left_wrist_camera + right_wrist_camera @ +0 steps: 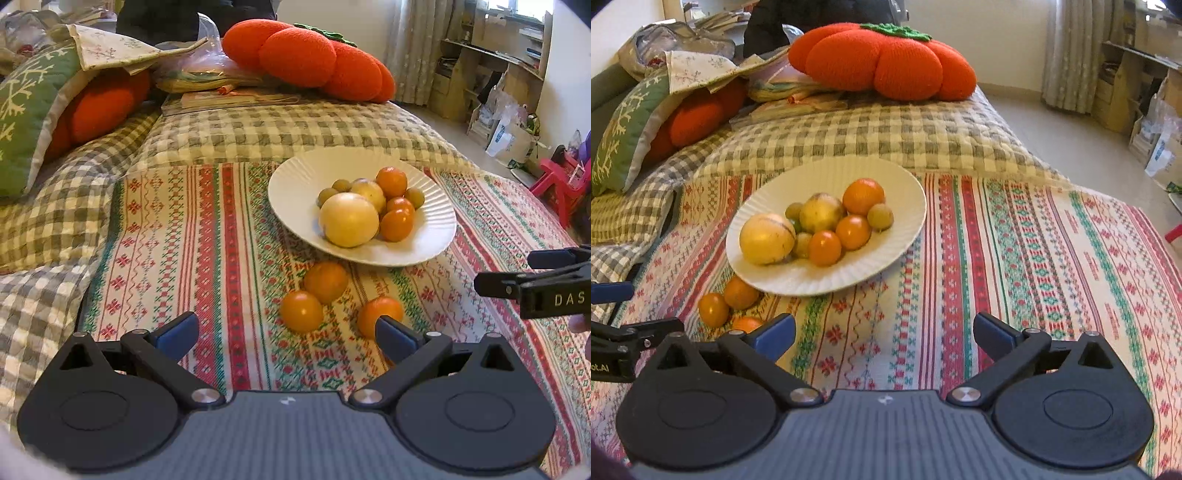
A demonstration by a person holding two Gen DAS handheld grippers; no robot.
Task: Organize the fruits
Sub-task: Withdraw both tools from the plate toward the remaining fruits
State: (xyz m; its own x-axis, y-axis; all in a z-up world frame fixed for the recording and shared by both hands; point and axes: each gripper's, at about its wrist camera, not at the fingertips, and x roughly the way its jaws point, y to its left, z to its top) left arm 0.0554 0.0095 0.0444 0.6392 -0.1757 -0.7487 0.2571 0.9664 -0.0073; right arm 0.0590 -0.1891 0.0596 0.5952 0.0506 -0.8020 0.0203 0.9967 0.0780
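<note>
A white ribbed plate (295,177) (897,206) sits on a striped patterned cloth (207,243) and holds a pile of fruit: a large yellow fruit (349,219) (767,239), several oranges and small green-yellow fruits. Three loose oranges lie on the cloth in front of the plate: one (325,281) (740,292), one (301,311) (713,309) and one (380,315) (748,324). My left gripper (286,334) is open and empty just short of them. My right gripper (884,334) is open and empty over bare cloth to the plate's right; it shows at the right edge of the left wrist view (532,280).
The cloth lies on a checked quilt (288,129) on a bed. Orange pumpkin cushions (306,61) (882,61), a green cushion (22,110) and folded fabrics sit at the back. Floor, shelves and a red stool (565,177) are to the right.
</note>
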